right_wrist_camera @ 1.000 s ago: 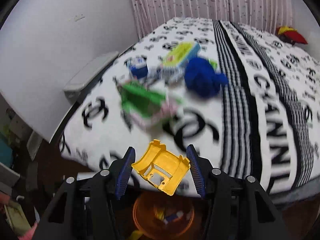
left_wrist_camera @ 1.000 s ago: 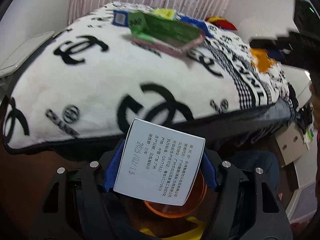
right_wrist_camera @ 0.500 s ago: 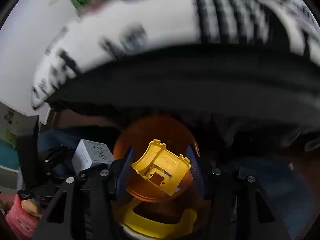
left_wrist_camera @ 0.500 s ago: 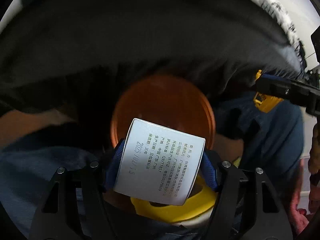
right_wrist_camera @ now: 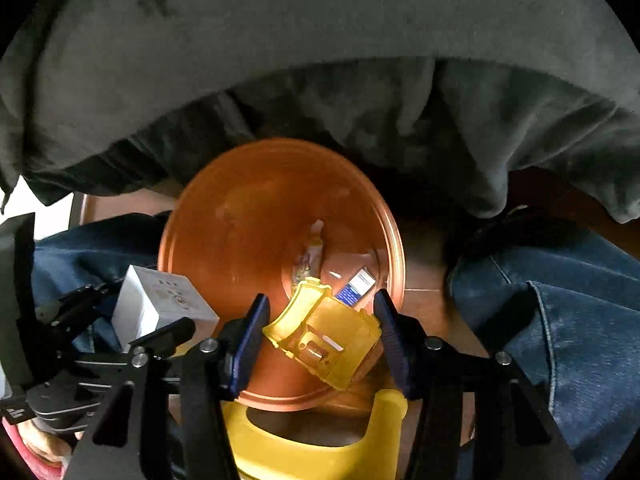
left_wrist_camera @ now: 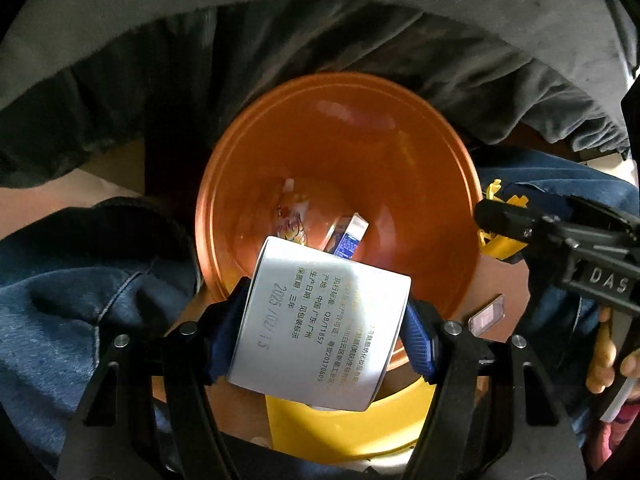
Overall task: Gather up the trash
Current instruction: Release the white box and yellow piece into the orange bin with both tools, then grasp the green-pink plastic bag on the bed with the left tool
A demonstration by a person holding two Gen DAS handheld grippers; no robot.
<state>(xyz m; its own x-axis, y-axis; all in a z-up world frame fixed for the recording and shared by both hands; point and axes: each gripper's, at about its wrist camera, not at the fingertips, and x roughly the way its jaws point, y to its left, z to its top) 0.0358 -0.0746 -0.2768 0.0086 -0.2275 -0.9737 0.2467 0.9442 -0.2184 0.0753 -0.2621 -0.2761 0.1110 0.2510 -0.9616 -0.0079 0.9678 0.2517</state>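
An orange bin with a yellow handle stands on the floor below both grippers; it also shows in the right wrist view. My left gripper is shut on a white printed box and holds it over the bin's near rim. My right gripper is shut on a yellow plastic piece and holds it over the bin. In the bin lie a small wrapper and a blue-and-white packet. The left gripper with its box shows at left in the right wrist view.
A dark grey bed cover hangs over the bin's far side. Blue denim lies on both sides of the bin. Brown floor shows beside the bin. A small card lies on the floor right of the bin.
Both grippers swung down from the bed top to the orange bin, each keeping its item. In the last half second both moved closer over the bin's opening.
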